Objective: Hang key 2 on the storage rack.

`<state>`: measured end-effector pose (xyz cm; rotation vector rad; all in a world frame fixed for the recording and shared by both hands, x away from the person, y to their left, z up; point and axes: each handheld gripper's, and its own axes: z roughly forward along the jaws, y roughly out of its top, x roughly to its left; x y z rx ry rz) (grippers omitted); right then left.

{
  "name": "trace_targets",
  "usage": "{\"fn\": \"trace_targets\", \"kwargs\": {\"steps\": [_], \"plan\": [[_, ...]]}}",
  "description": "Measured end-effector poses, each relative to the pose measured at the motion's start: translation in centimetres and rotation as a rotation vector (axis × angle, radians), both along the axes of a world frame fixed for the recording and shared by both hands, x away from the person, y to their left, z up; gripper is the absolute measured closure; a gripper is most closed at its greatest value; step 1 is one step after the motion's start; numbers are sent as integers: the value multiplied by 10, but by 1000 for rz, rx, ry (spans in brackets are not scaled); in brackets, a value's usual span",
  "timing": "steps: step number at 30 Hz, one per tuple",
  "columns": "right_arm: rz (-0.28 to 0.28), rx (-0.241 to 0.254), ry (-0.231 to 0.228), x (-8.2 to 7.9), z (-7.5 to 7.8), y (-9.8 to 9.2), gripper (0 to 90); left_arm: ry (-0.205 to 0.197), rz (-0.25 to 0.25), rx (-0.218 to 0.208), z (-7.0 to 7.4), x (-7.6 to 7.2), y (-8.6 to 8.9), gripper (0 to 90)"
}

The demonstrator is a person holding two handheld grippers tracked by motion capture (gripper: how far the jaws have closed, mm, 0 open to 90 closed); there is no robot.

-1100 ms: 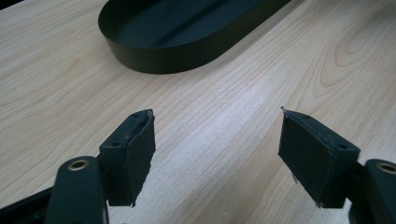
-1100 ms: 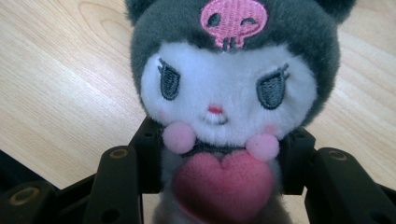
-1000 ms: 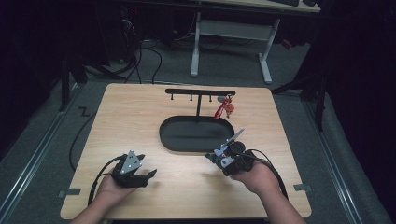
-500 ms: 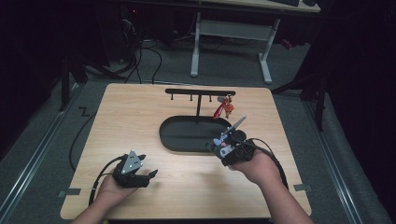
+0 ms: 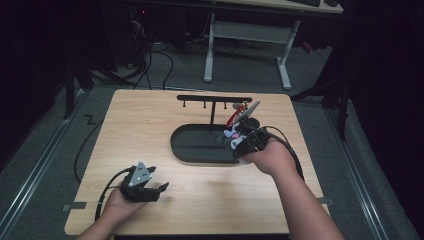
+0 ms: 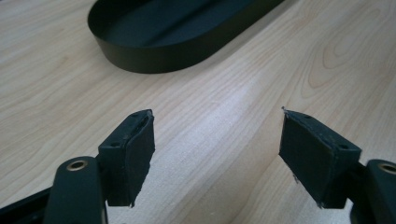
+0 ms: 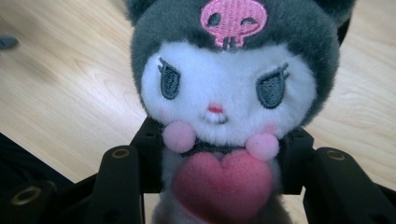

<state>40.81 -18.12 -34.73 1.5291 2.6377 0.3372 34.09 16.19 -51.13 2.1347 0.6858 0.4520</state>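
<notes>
My right gripper [image 7: 219, 163] is shut on a small plush toy [image 7: 229, 98] with a grey hood, a white face, a pink skull mark and a pink heart at its chest. In the high view the right gripper [image 5: 235, 137] holds the plush toy [image 5: 230, 135] over the right end of the black oval tray [image 5: 192, 145]. A black hook rack [image 5: 214, 99] stands behind the tray, with a red item [image 5: 234, 116] hanging near its right end. My left gripper [image 5: 159, 189] rests open near the table's front left; its open jaws [image 6: 217, 154] hold nothing above bare wood.
The wooden table [image 5: 150, 120] carries the black oval tray [image 6: 154, 35] in its middle. Cables trail from both grippers. Beyond the table are a dark floor, a white desk frame [image 5: 247, 37] and loose cables.
My right gripper has moved forward and up with the plush toy, from the table in front of the tray to above the tray's right end. The left gripper has stayed put.
</notes>
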Motion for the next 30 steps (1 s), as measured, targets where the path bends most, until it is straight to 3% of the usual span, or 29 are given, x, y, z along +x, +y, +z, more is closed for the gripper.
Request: {"fn": "trace_targets", "kwargs": {"steps": [12,17,20,23,25,30], "plan": [[-51,19,-13,25,30,0,495,-4,6,-3,0,-2,2,269],[-26,-2,-12,34,23,8,495,-7,12,-3,1,-1,5,269],[-36,44,-1,39,22,10,495,-4,15,-10,1,0,7,270],[-47,46,-1,43,26,10,495,-4,11,-4,1,0,6,270],[-36,35,-1,44,28,11,495,-10,8,-4,1,0,5,270],[9,29,20,48,16,30,494,-6,4,1,1,-1,5,270]]}}
